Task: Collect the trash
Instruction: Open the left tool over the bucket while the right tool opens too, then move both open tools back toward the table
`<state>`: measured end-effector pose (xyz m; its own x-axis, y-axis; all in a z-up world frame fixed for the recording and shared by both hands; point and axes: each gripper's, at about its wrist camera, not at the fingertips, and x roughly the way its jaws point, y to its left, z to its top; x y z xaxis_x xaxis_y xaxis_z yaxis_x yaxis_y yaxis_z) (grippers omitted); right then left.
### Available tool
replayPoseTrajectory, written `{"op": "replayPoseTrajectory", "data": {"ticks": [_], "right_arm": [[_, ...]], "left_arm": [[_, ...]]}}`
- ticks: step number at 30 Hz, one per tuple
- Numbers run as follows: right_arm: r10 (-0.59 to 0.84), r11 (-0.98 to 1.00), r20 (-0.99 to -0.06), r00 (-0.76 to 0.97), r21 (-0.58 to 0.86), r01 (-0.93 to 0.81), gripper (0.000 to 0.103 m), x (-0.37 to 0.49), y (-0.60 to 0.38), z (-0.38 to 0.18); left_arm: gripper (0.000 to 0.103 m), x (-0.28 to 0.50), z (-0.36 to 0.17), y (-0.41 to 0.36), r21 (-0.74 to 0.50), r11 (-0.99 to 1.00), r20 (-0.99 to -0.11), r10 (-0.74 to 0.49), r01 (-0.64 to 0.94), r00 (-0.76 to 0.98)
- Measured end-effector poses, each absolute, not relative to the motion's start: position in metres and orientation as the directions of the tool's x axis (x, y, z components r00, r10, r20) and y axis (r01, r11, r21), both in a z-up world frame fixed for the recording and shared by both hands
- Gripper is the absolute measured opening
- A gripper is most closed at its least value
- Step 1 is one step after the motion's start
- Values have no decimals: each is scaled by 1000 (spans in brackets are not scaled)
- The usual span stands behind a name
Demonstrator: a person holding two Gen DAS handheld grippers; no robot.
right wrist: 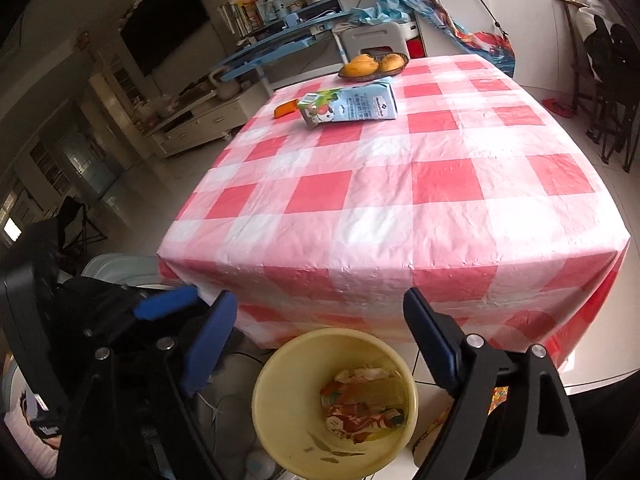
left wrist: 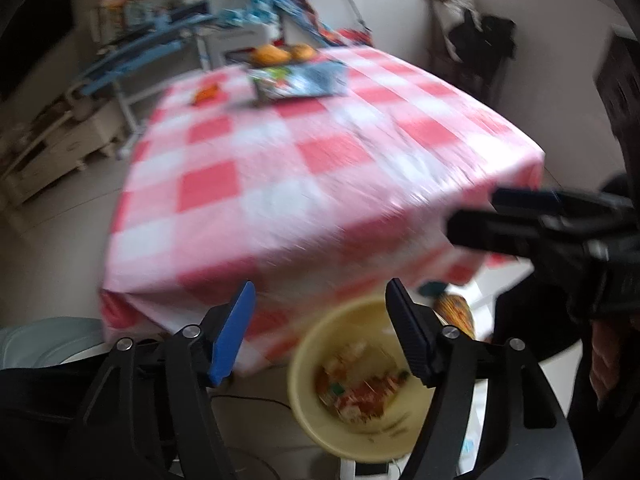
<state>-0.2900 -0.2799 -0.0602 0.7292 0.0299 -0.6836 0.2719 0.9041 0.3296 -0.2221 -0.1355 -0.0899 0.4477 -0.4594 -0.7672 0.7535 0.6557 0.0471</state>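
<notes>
Your left gripper (left wrist: 320, 332) and right gripper (right wrist: 320, 340) gape empty above the yellow bin (right wrist: 276, 392); its wrappers (right wrist: 360, 408) blur together.

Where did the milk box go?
The milk carton lies on its side at the table's far end, between the small orange wrapper and the fruit bowl.

Checked table and living-room clutter

Red-and-white checked tablecloth (right wrist: 400, 200) spreads out ahead of the jaws. At its far end is a plate of mangoes (right wrist: 374, 65). Past that, a blue desk (right wrist: 276, 46) piled with stuff, a dark TV (right wrist: 164, 28) far left, a white cabinet (right wrist: 200, 120) under it.
</notes>
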Motion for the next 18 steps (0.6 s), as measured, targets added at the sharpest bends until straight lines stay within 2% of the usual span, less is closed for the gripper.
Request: {"op": "replayPoseTrajectory", "data": {"ticks": [10, 18], "right_arm": [[19, 928, -707, 707, 275, 250, 85, -281, -266, -66], [27, 940, -724, 689, 253, 229, 85, -275, -258, -73]], "left_arm": [[71, -183, -72, -108, -3, 817, -702, -413, 577, 581], [73, -167, -75, -101, -37, 850, -711, -392, 525, 584]]}}
